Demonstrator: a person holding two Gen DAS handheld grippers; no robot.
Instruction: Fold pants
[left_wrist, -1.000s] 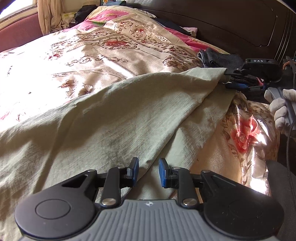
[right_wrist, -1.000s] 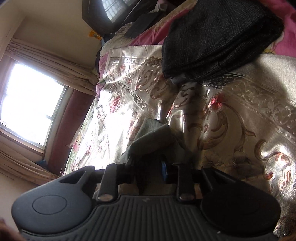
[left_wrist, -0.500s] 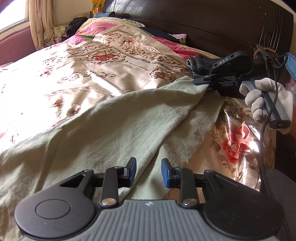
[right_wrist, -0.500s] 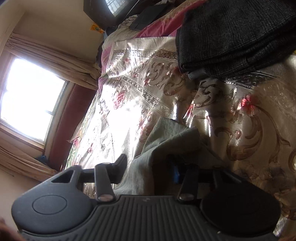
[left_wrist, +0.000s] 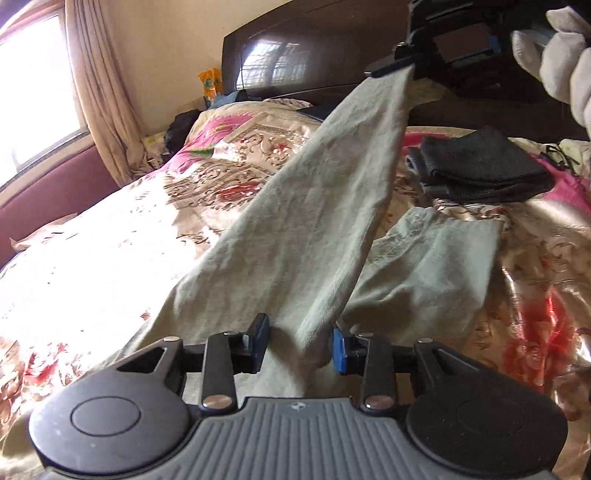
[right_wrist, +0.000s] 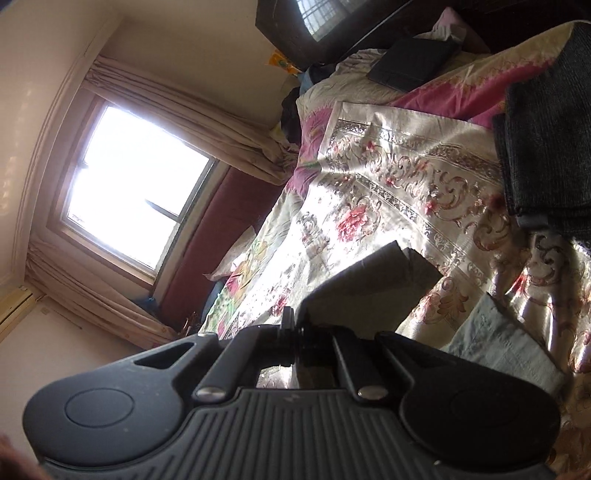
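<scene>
The pale green pants (left_wrist: 310, 236) lie on the floral bedspread (left_wrist: 110, 258). One leg is pulled up taut toward the upper right; the other leg (left_wrist: 436, 266) lies flat. My right gripper (left_wrist: 406, 70) is shut on the raised leg's end, high above the bed. In the right wrist view the right gripper (right_wrist: 299, 332) is shut on the dark, shadowed fabric (right_wrist: 369, 288). My left gripper (left_wrist: 299, 343) is open, with the pants fabric bunched between its blue pads (left_wrist: 340, 354).
A folded dark grey garment (left_wrist: 480, 170) lies on the bed near the dark headboard (left_wrist: 314, 51); it also shows in the right wrist view (right_wrist: 546, 147). A window with curtains (left_wrist: 99, 92) is at the left. A white-gloved hand (left_wrist: 561, 55) holds the right gripper.
My right gripper closed on the leg end and lifted it high above the bed, pulling the leg taut. The left gripper stayed open with fabric rising between its pads.
</scene>
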